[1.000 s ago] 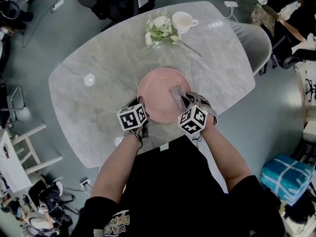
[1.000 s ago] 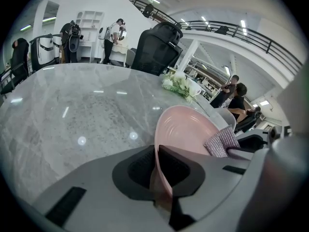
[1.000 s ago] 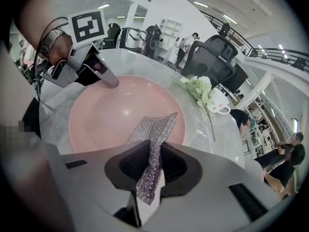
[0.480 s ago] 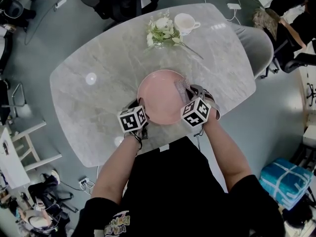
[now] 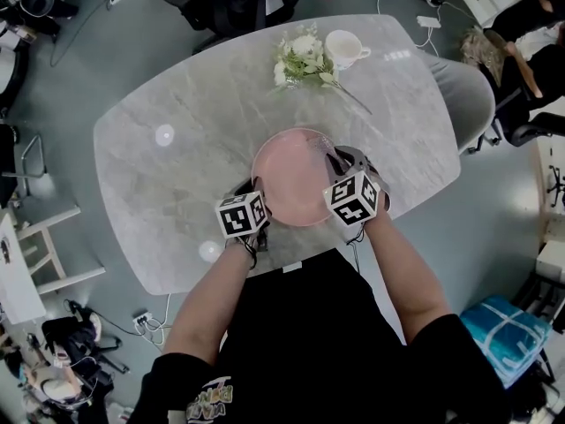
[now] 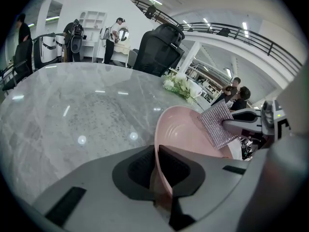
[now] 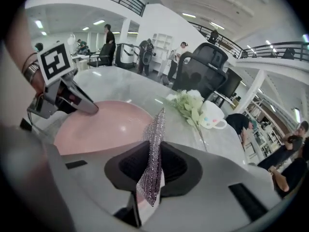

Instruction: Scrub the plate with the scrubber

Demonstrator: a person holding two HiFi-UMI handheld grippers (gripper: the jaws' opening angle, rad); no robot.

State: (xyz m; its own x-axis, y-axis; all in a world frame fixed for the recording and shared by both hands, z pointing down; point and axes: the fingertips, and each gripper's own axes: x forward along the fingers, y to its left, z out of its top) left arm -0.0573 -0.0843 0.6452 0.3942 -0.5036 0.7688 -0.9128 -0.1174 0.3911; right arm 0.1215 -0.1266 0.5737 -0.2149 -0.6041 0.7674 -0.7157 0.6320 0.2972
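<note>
Looking down at a grey marbled bench (image 5: 177, 175), oval-ish, with a person standing at its near edge and a claw in each hand

Pink plate (image 5: 296, 175) sits on the near-centre of the bench, just in front of the person. Can't tell whether its far side is lifted off the surface

White flower bunch (image 5: 303, 56) is at the far side of the bench, with a white cup (image 5: 342, 49) just beside it to the right. Both are well apart from the plate

Left claw (image 6: 161, 170) is clamped on the plate's near-left rim. The left gripper view shows the rim running edge-on between the two dark pads, pads tight on it

Right claw (image 7: 153, 170) is pinching the scrubber (image 7: 154, 144), a thin silvery mesh sheet that stands upright between the pads and pokes out past them. It's at the plate's right edge, over the rim. The left gripper view puts the mesh against the plate's right side, but actual contact isn't clear from any view
</note>
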